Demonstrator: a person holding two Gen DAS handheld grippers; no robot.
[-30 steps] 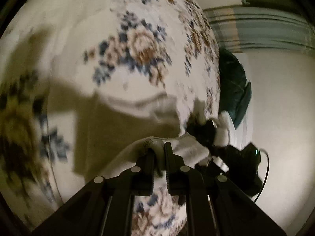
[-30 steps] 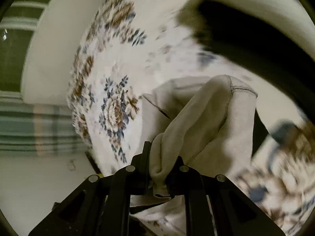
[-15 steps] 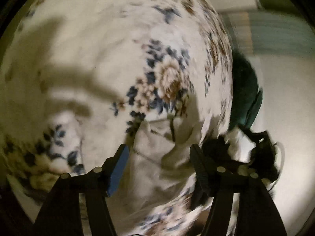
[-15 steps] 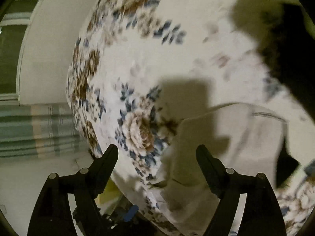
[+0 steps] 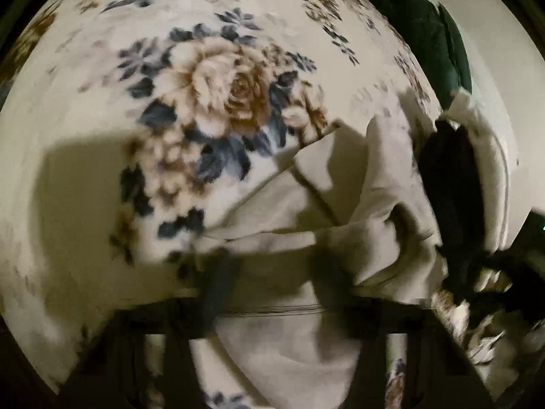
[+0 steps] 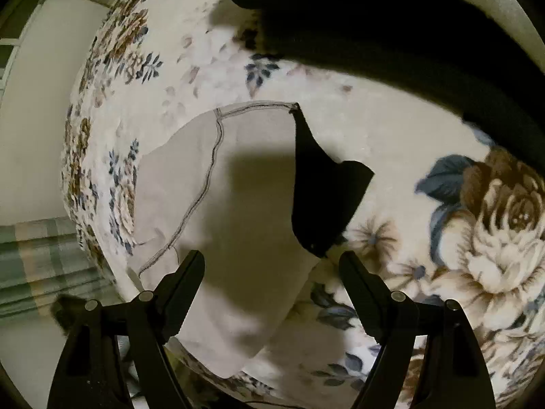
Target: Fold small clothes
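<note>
Floral blanket (image 6: 391,129) carries the beige garment (image 6: 238,197) lying flat; right gripper (image 6: 272,266) fingers spread wide above it, left gripper (image 5: 272,272) fingers closing over its bunched hem, so a fold looks underway, next needing a clean edge pinch.

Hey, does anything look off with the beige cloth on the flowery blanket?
Yes. The cloth isn't flat on the blanket: in the left wrist view one side is bunched into loose folds. A black piece also juts out along its right edge, uneven and not tucked in.
</note>
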